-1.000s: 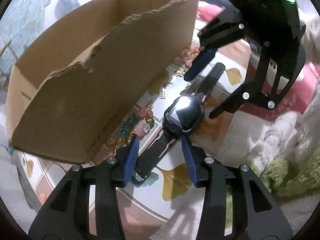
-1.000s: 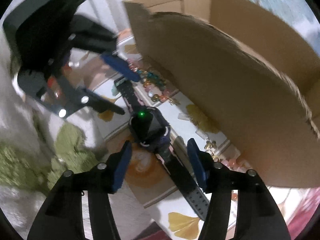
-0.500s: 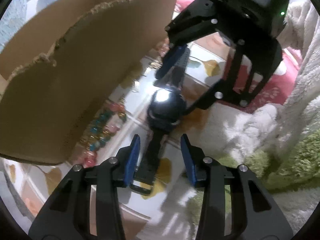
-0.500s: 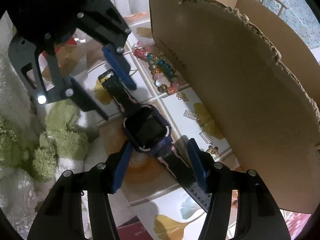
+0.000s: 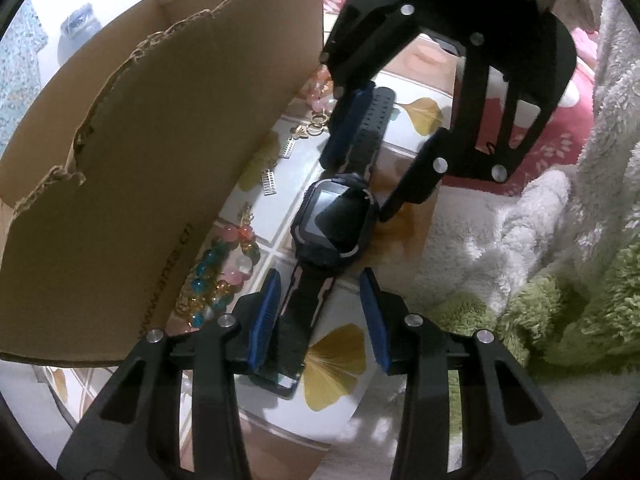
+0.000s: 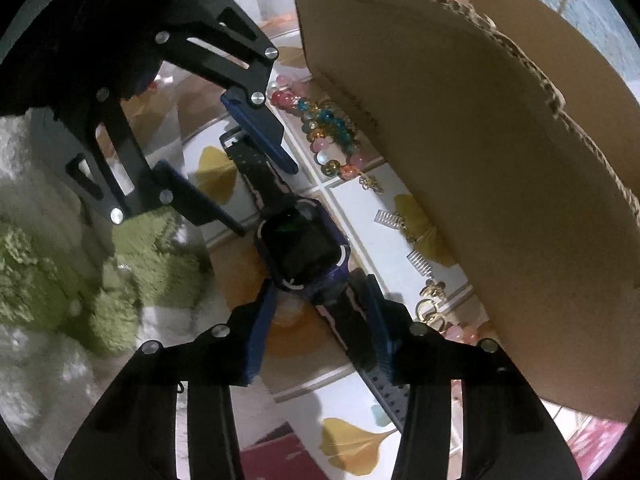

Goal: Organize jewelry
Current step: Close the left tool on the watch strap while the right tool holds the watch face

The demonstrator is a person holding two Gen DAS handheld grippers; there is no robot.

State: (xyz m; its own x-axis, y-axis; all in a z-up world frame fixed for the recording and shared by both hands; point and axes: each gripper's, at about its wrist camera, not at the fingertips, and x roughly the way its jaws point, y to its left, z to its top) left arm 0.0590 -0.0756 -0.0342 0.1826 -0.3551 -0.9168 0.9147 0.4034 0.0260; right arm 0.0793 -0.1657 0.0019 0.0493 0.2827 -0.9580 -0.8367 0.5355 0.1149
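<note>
A dark blue smartwatch (image 5: 332,220) (image 6: 304,248) lies flat with its straps stretched out on a tiled mat (image 5: 332,364). My left gripper (image 5: 320,280) (image 6: 264,200) straddles the buckle-end strap. It is open, with a gap on the right side of the strap. My right gripper (image 6: 320,284) (image 5: 356,188) points down over the holed strap at the other end. Its jaws are closing with that strap between them, and the pads do not press on both sides. A bracelet of coloured beads (image 5: 224,268) (image 6: 328,136) lies beside the watch against a cardboard box (image 5: 160,160) (image 6: 480,160).
Small silver clips (image 5: 269,182) (image 6: 418,262) and gold earrings (image 5: 316,126) (image 6: 432,292) lie along the foot of the box. A shaggy green and white rug (image 5: 560,280) (image 6: 60,280) borders the mat on the far side from the box. The box wall stands close to both grippers.
The right gripper's jaws have narrowed around the holed strap. The left gripper has rolled a little and sunk slightly over the buckle strap. The watch has stayed in place.
</note>
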